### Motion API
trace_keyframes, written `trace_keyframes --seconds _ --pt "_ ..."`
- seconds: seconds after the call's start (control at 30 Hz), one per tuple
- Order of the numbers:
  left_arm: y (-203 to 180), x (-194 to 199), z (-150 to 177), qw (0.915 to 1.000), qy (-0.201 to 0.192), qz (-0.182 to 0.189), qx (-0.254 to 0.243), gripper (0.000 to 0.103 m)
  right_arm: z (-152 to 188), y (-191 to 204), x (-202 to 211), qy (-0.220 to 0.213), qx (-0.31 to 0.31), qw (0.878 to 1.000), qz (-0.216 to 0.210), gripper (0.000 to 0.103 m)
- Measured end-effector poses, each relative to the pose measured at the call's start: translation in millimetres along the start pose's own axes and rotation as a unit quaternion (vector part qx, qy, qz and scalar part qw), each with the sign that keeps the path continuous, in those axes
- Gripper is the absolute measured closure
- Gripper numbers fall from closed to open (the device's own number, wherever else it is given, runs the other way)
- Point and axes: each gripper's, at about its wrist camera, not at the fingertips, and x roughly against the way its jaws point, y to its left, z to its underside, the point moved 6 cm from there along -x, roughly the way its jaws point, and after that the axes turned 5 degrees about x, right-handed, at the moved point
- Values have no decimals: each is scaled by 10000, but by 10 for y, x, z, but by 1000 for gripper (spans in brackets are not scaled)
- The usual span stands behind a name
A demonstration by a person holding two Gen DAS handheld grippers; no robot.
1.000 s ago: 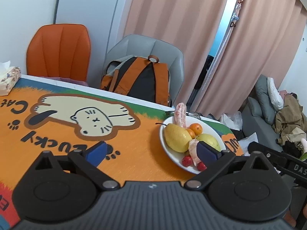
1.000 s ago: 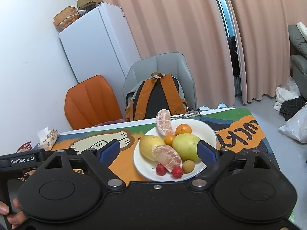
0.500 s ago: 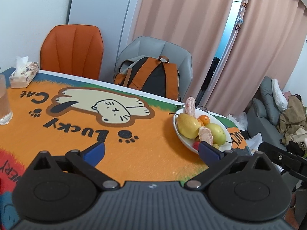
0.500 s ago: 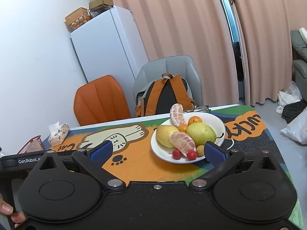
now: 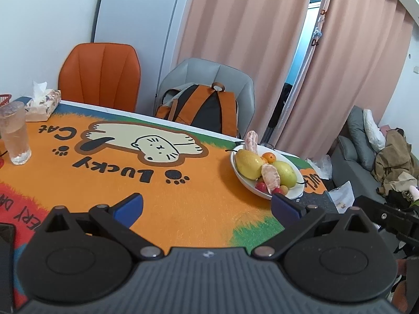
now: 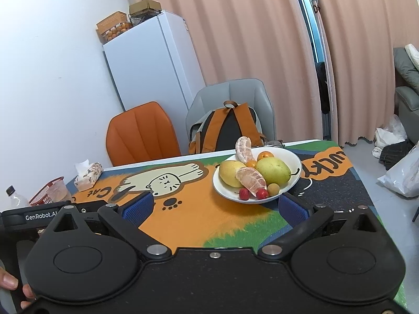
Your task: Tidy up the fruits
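Observation:
A white plate (image 6: pixel 294 158) (image 5: pixel 237 170) stands on the right part of the cat-print table mat. It holds a yellow pear (image 6: pixel 229 172), a green pear (image 6: pixel 273 171), peeled pomelo segments (image 6: pixel 251 180), a small orange (image 6: pixel 265 155), red cherries (image 6: pixel 244 194) and a brown longan (image 6: pixel 272 187). My left gripper (image 5: pixel 207 205) is open and empty, above the mat, left of and nearer than the plate. My right gripper (image 6: pixel 214 208) is open and empty, just in front of the plate.
A glass of water (image 5: pixel 15 136), a tissue box (image 5: pixel 43 103) and a red basket (image 6: pixel 44 192) stand at the table's left. An orange chair (image 5: pixel 100 76) and a grey chair with a backpack (image 5: pixel 207 107) stand behind. A fridge (image 6: pixel 154 73) is by the wall.
Both grippers have pulled back and up from the plate, so it looks smaller and farther. More of the mat, the glass and the tissue box have come into view. Both stay open.

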Motion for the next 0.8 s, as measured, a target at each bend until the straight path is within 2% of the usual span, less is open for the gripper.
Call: trace_keyframes --seconds 0.27,0.4,0.67,0.8 --pt "95 283 102 9996 76 -145 -244 0 5 231 215 -36 190 9998 -44 0" --pt "134 457 146 9984 -14 -305 -467 0 26 343 305 6 197 9997 -157 0" --pt "221 735 277 9986 203 -177 -458 0 145 581 517 165 385 9989 -187 0" --pt "214 868 301 9985 144 -133 -516 0 185 570 620 107 192 9996 -177 0"
